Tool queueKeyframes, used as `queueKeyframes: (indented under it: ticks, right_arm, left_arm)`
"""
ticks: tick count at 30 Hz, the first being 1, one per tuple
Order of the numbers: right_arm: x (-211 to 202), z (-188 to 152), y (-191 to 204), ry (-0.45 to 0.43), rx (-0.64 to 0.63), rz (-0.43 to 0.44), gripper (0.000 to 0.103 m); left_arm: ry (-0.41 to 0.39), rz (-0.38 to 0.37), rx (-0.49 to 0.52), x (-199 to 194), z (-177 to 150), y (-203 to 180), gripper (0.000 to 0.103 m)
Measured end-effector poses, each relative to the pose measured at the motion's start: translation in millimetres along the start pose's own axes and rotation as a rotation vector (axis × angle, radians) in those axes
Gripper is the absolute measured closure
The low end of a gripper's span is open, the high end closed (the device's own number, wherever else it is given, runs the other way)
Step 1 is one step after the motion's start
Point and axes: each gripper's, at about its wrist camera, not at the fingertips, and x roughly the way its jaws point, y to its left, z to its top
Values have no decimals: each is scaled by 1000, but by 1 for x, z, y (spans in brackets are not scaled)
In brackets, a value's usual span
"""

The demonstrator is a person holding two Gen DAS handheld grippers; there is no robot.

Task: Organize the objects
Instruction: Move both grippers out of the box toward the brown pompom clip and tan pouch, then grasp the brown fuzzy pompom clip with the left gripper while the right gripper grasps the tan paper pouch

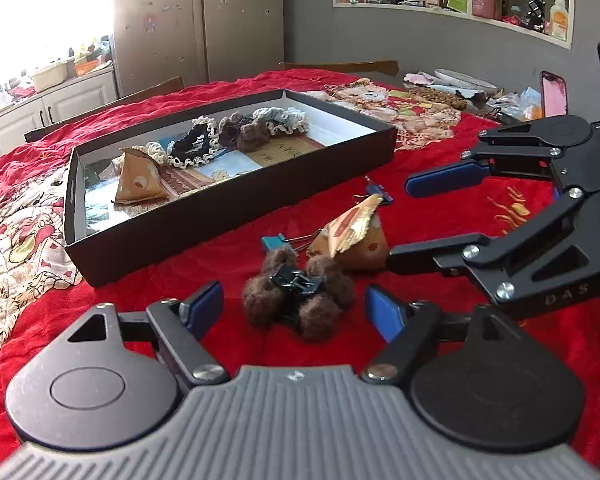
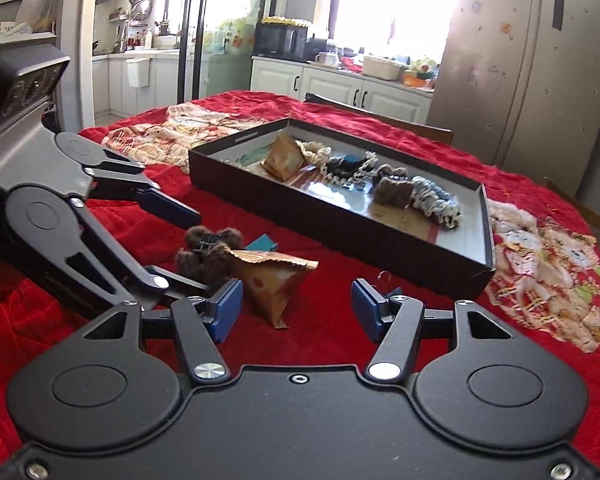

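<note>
A brown furry hair clip (image 1: 300, 294) lies on the red cloth just ahead of my open left gripper (image 1: 294, 312). Behind it sits a tan pyramid packet (image 1: 354, 240), with a teal binder clip (image 1: 274, 243) and a blue binder clip (image 1: 378, 194) nearby. My right gripper (image 2: 296, 308) is open and empty, with the packet (image 2: 272, 284) close in front of its left finger. The furry clip (image 2: 208, 252) lies between the left gripper's fingers (image 2: 172, 208) in the right wrist view. A black shallow box (image 1: 228, 204) holds a similar packet, scrunchies and a furry clip.
The red cloth (image 1: 220, 280) covers the table, with patterned patches at its sides. A phone (image 1: 554, 94), a plate and clutter lie at the far right. Wooden chairs (image 1: 340, 66) stand behind the table. The box (image 2: 420, 256) stands right of the loose items.
</note>
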Motion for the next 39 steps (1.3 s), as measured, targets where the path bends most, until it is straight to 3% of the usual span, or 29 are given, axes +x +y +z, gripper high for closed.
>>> queueKeyframes:
  ticks: [7, 16, 29, 39]
  right_arm:
    - [12, -1, 0, 28, 4, 9, 45]
    - [19, 0, 1, 34, 2, 12, 45]
    - [29, 5, 9, 33, -7, 50, 47]
    - [36, 9, 11, 44, 3, 63, 57]
  left_arm:
    - [8, -12, -7, 5, 1, 3, 39]
    - [-8, 0, -14, 4, 1, 3, 49]
    - [-18, 27, -49, -6, -6, 11, 52]
    - [-14, 57, -71, -18, -15, 17, 52]
